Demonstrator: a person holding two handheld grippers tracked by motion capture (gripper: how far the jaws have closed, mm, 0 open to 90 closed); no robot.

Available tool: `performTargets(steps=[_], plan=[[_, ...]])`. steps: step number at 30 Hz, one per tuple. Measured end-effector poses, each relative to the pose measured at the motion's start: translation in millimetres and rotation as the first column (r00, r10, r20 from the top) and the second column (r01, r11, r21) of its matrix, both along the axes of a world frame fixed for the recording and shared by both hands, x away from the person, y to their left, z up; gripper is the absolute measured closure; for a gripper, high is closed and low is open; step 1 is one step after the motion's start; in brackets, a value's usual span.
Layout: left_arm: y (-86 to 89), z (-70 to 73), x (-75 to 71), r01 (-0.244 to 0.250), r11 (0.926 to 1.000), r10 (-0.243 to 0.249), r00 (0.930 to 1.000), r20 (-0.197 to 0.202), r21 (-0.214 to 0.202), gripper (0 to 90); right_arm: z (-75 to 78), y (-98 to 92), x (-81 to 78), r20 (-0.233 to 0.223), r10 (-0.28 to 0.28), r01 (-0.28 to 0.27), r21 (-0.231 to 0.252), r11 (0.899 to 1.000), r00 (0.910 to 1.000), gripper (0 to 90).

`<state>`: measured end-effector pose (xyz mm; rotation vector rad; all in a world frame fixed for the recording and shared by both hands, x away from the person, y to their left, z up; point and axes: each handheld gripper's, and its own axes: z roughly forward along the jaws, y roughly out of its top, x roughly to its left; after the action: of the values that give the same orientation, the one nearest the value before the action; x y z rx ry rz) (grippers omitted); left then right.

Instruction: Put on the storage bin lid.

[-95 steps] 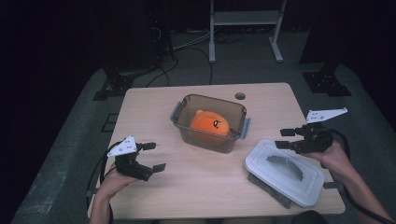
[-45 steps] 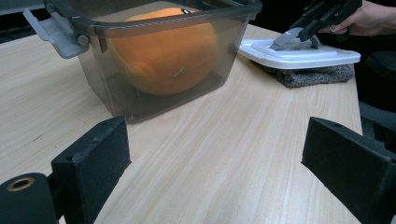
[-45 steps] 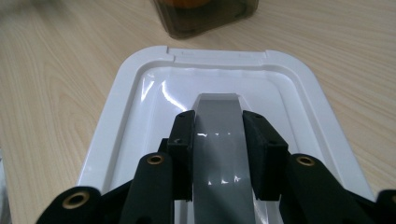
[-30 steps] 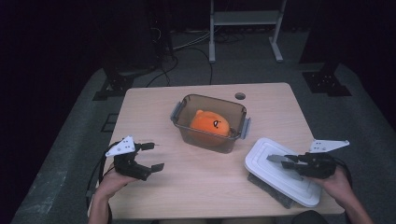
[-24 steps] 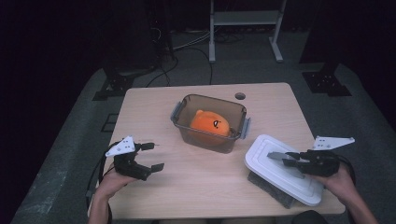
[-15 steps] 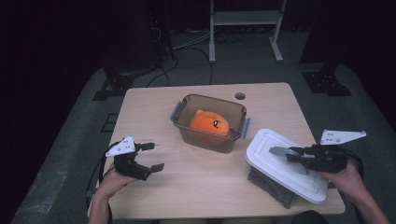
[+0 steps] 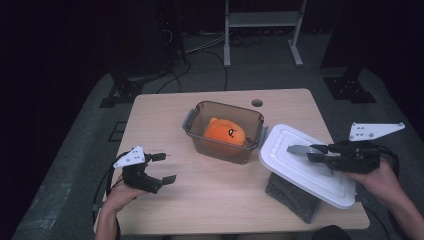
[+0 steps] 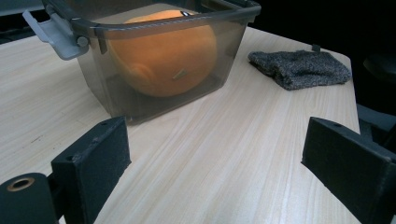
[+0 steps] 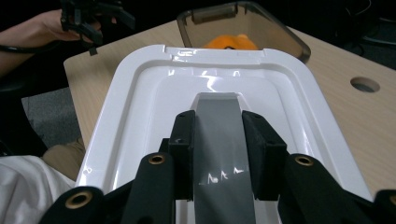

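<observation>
One white lid [image 7: 305,162], gripped by its grey handle [image 9: 219,140] in the right gripper [image 7: 315,152], hangs right of the open container [image 7: 224,131]; left gripper [image 7: 162,167] idles, jaws wide and empty.

At the lower left of the high view, the left gripper [image 7: 161,167] rests low over the table in the left hand [image 7: 119,195], jaws spread wide with nothing between them. At the right edge, the right gripper [image 7: 316,153] is raised in the right hand [image 7: 382,182], jaws clamped on a handle.
</observation>
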<state>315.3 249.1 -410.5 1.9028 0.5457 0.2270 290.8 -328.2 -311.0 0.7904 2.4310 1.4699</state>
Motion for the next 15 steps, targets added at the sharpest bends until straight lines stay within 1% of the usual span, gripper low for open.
performTargets(steps=[5,9,10,15], plan=[[2.5,0.1,0.0,-0.003,1.0000,0.003,1.0000,0.001,-0.005,6.9,17.6,12.9,5.3,0.018,0.023,-0.023,0.005,1.000,0.9996,65.8],[3.7,0.9,-0.4,-0.007,0.9999,0.007,1.0000,0.004,-0.008,7.0,28.6,23.3,11.2,0.027,0.044,-0.044,-0.002,0.999,0.9987,65.8],[3.6,0.9,-0.4,-0.008,0.9999,0.008,1.0000,0.005,-0.008,7.0,32.2,26.9,13.3,0.033,0.050,-0.049,-0.007,0.999,0.9982,65.8],[2.6,1.2,-0.6,-0.006,1.0000,0.006,1.0000,0.003,-0.004,6.9,45.2,40.5,24.5,0.037,0.073,-0.073,-0.007,0.997,0.9966,65.8]])
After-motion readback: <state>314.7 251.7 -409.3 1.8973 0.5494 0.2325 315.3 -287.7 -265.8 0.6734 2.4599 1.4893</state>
